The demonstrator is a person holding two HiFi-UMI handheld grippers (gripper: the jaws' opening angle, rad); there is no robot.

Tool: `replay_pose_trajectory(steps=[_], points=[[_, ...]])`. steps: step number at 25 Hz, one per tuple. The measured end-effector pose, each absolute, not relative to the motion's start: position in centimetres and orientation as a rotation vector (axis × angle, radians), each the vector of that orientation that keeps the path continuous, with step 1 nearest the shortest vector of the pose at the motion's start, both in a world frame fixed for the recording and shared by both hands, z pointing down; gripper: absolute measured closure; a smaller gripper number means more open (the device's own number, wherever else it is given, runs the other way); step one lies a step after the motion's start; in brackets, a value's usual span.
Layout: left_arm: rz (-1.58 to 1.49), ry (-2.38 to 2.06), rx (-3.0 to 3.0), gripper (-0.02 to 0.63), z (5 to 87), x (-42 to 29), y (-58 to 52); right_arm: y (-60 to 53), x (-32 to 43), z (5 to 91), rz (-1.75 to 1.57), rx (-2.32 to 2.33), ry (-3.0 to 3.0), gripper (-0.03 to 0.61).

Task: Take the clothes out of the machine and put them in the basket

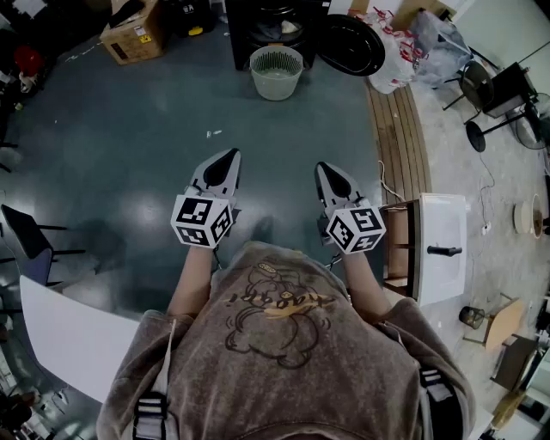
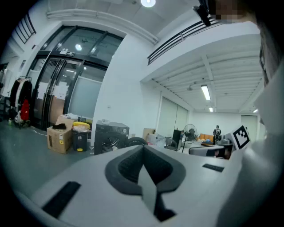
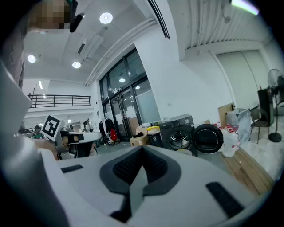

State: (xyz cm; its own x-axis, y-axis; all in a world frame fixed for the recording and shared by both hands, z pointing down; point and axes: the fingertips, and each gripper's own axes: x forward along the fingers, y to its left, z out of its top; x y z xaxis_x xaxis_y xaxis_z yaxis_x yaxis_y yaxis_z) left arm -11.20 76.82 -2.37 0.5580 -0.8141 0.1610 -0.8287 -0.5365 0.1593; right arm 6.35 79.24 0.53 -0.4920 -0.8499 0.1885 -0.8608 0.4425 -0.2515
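Observation:
A dark front-loading washing machine (image 1: 271, 26) stands at the far end of the floor, its round door (image 1: 351, 43) swung open to the right. A pale green basket (image 1: 276, 71) sits on the floor just in front of it. Something pale shows in the drum opening; the clothes are too small to make out. My left gripper (image 1: 230, 156) and right gripper (image 1: 322, 169) are held side by side in front of my chest, well short of the basket. Both are shut with nothing between the jaws. The machine (image 2: 111, 137) lies ahead in the left gripper view, and its open door (image 3: 208, 138) shows in the right gripper view.
A cardboard box (image 1: 133, 34) stands left of the machine, plastic bags (image 1: 404, 47) right of the door. A wooden platform (image 1: 400, 137) runs along the right, with a white cabinet (image 1: 438, 249) close to my right arm. A white table (image 1: 69, 331) is at my left.

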Motion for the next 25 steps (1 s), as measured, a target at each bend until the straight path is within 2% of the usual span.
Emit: replay_pose_trajectory(steps=[25], points=[[0.132,-1.285,2.631,0.607,-0.9,-15.0,71.7,74.8,0.4,3.0,0.542,1.598,-2.586,0.588]])
